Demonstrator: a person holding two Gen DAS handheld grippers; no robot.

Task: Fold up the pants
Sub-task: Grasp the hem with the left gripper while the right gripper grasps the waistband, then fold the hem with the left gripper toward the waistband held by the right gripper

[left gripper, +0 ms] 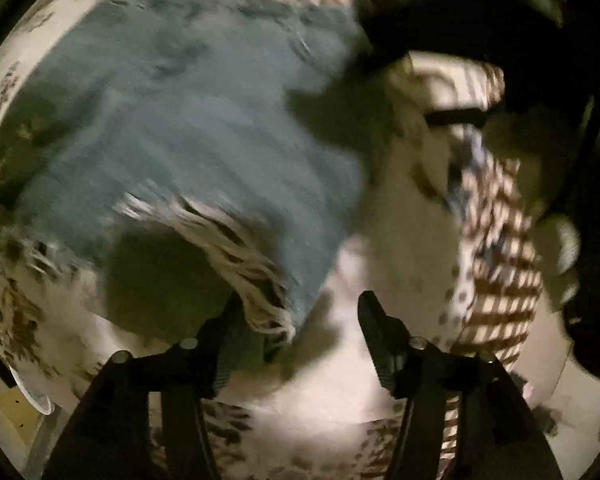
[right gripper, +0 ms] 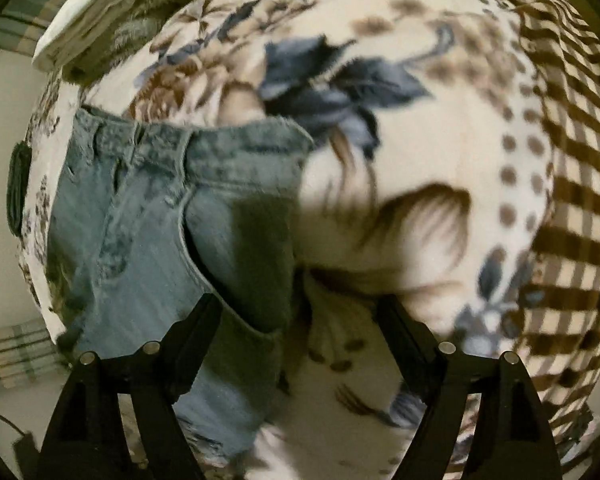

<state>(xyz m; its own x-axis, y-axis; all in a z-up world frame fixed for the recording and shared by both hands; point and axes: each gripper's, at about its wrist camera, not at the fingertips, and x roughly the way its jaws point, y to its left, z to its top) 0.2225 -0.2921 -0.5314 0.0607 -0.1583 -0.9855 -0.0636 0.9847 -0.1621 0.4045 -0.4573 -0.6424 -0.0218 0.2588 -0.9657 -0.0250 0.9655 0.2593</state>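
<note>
Black fingers of the left gripper (left gripper: 300, 312) sit at the bottom of the left wrist view, spread wide and pinching nothing; the left one (left gripper: 220, 320) lies against the frayed hem (left gripper: 236, 256) of the pants (left gripper: 188, 128), though blur hides whether it touches the cloth or hovers just above it. Pale blue denim spreads from the left edge across the middle of that view, lying flat on a cream blanket (left gripper: 380, 384) printed with brown flowers. Whitish loose threads fringe the hem. Further right the blanket shows dots, then a brown checked border (left gripper: 496, 280). Upper right: a dark shape crosses the frame, too blurred to identify. Right wrist view, left to right: a dark flat object (right gripper: 18, 188) lies on the blanket near the left edge, identity unclear. Next to it the pants (right gripper: 148, 216) lie waistband (right gripper: 188, 140) away from the camera, belt loops and a pocket seam visible. Right gripper (right gripper: 300, 312) fingers are likewise spread, gripping nothing; its left finger (right gripper: 204, 316) overlaps the denim by the pocket, the right finger (right gripper: 396, 320) is over bare blanket (right gripper: 428, 148). Blue and brown floral print fills the centre, dots and checks at far right. Folded cream cloth (right gripper: 100, 4) sits at upper left.
</note>
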